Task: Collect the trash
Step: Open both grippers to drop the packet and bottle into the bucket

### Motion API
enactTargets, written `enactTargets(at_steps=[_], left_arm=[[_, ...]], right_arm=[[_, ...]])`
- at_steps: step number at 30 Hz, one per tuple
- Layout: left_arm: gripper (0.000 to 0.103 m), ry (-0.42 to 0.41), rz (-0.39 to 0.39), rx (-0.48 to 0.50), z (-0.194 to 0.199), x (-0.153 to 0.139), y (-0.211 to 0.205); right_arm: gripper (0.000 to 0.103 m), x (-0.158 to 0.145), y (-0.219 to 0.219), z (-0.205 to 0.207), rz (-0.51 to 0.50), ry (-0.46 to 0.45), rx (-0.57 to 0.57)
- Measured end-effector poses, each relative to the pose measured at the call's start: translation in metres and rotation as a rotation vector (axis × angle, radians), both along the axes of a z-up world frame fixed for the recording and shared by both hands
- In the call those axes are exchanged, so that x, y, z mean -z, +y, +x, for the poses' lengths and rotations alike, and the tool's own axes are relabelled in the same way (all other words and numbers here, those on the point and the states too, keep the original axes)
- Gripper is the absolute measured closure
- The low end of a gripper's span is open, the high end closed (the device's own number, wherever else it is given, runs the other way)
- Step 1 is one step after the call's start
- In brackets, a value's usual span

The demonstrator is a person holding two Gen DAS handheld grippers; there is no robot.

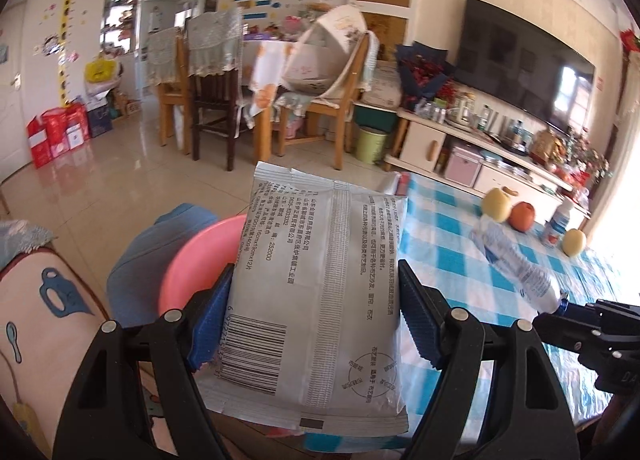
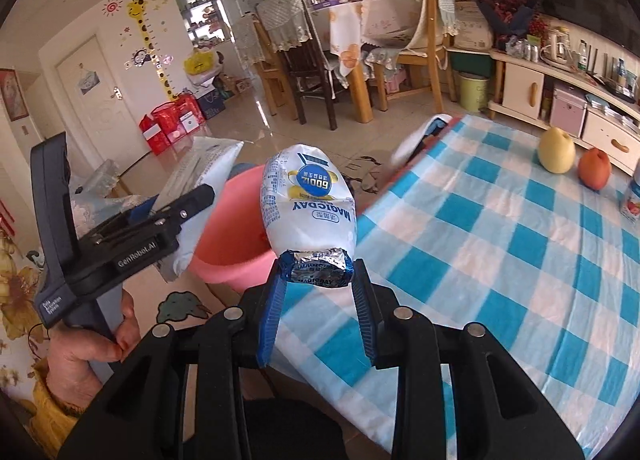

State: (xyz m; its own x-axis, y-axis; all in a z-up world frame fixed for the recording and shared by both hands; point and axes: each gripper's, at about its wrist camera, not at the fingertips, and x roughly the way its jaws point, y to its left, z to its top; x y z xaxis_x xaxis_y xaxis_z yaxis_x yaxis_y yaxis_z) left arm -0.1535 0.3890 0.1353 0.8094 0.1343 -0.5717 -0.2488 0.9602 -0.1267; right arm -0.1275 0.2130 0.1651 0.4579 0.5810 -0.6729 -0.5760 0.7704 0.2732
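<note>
Two grips, both thin: left gripper (image 1: 316, 312) jaws clamped wide on grey packet (image 1: 320, 284), right gripper (image 2: 320, 296) jaws pinching only bottle (image 2: 308, 204) foil end. Could slip out short of pink bin (image 2: 232, 228), landing on floor or checked counter (image 2: 500, 260)

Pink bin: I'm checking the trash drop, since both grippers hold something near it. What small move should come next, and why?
Probably carry the right gripper a little further forward until its bottle hangs over the pink bin, then open. The bottle is clamped by its foil cap and already points at the bin's mouth; the left gripper holds the grey packet beside it.
</note>
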Motion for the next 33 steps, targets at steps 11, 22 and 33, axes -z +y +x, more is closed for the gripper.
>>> enactTargets(at_steps=[11,22,33], left_arm=[[0.025,0.091,-0.03,-0.055,0.026,0.043,0.041],[0.011,0.151,0.056,-0.093,0.03,0.069,0.042],[0.004,0.015,0.142,-0.171,0.003,0.015,0.031]], right_arm=[[0.068,0.014,0.091,0.048,0.018,0.038,-0.065],[0.034,0.04,0.076,0.064,0.044,0.081,0.001],[0.014,0.023,0.016,0.041,-0.099,-0.058,0.111]])
